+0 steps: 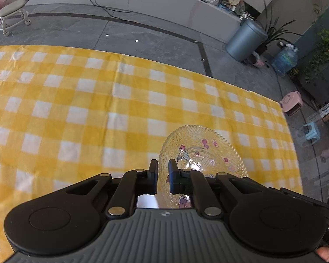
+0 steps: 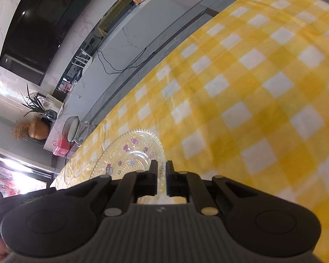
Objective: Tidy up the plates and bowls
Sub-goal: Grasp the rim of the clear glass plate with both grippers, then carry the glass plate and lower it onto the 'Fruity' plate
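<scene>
The left tongs (image 1: pixel 163 175) are clamped on the rim of a glass plate (image 1: pixel 205 151), their pads drawn close with the thin edge running between them. The right tongs (image 2: pixel 161 176) are likewise clamped on the rim of a glass plate (image 2: pixel 131 153), which juts out to their left. Each view shows only one plate, so I cannot tell whether these are two plates or one gripped from both sides.

To carry this step well, I judge the hold should bite deep enough onto the rim that the slick glass cannot pivot. The plate should be kept near level and moved smoothly, since a thin-edge pinch lets a heavy disc swing or slip. Set it down gently, flat, before loosening the pads.

The plate is clear pressed glass with a beaded texture, a scalloped edge and pink cartoon figures and hearts printed on it. It sits over the yellow-and-white checked cloth (image 1: pixel 98 109) of the tabletop, close by the tongs; whether it rests on the cloth or hangs just above it, I cannot tell.
</scene>
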